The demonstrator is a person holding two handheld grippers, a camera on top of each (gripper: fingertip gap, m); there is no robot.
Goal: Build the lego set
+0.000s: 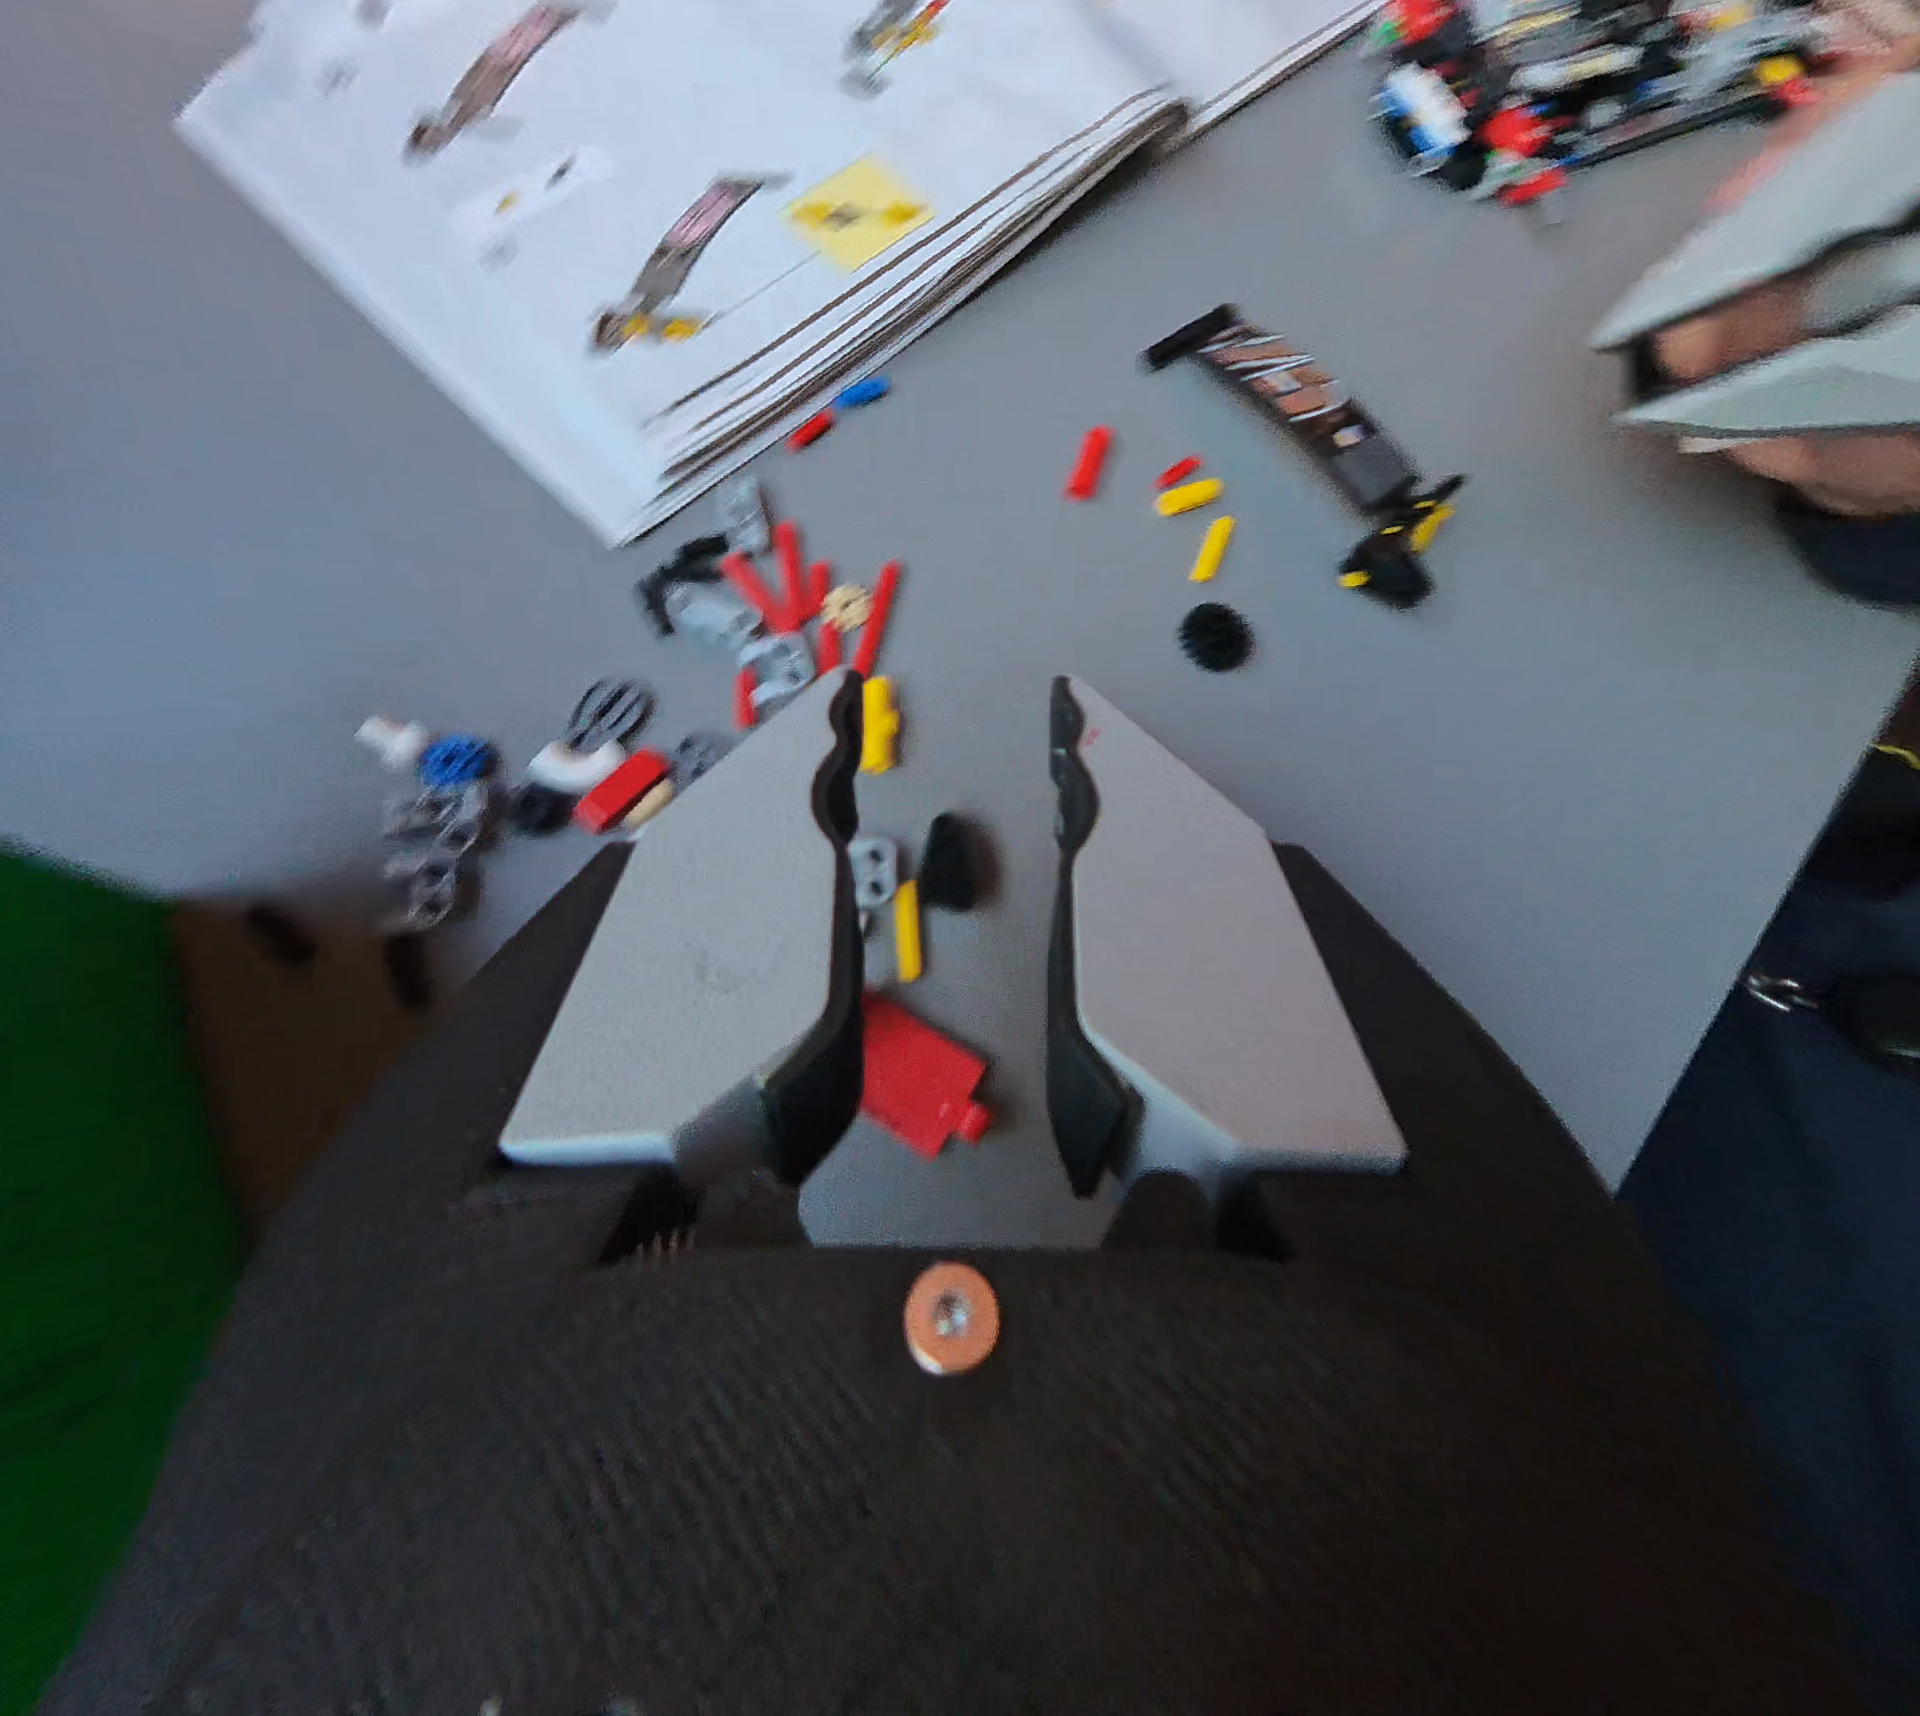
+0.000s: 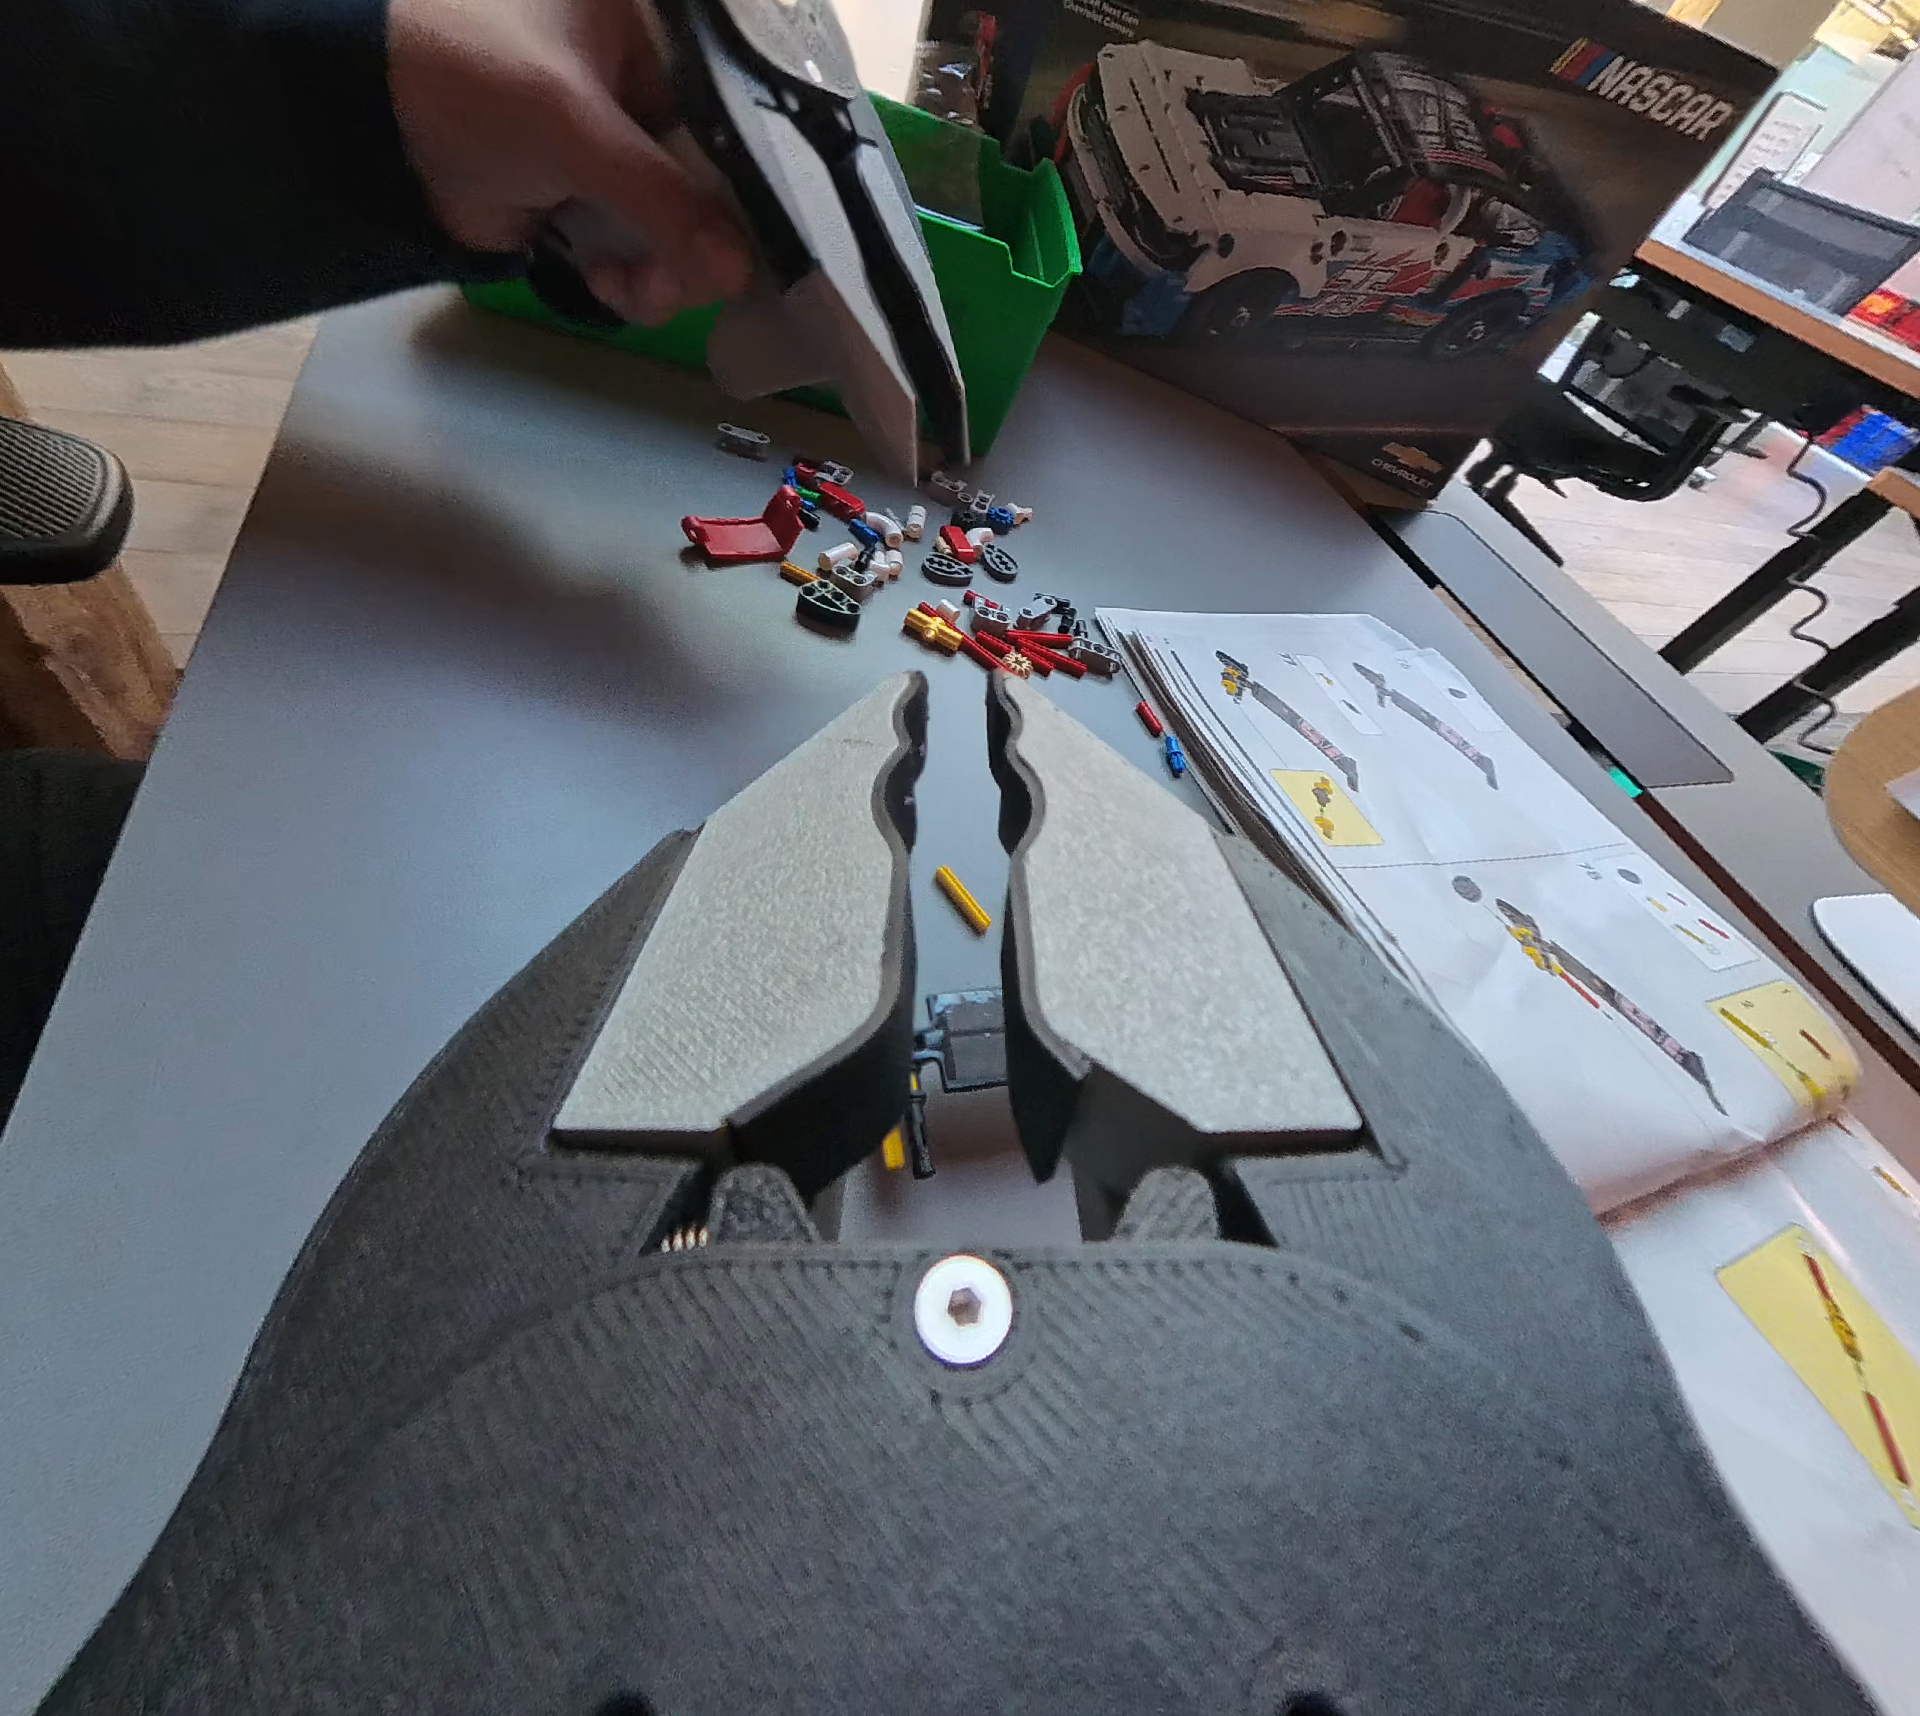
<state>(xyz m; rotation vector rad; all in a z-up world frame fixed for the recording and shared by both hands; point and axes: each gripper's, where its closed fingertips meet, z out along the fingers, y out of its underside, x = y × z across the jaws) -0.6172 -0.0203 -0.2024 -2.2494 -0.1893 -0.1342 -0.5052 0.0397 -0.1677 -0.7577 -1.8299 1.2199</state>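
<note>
While spread, left tool [image 1: 956, 700] above yellow piece [image 1: 878, 721], right tool [image 2: 956, 700] narrowly parted, bare.

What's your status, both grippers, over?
Left gripper open, empty, above loose bricks. Right gripper jaws narrowly apart at the tips, nothing between the tips, above grey table. Booklet alongside.
</note>
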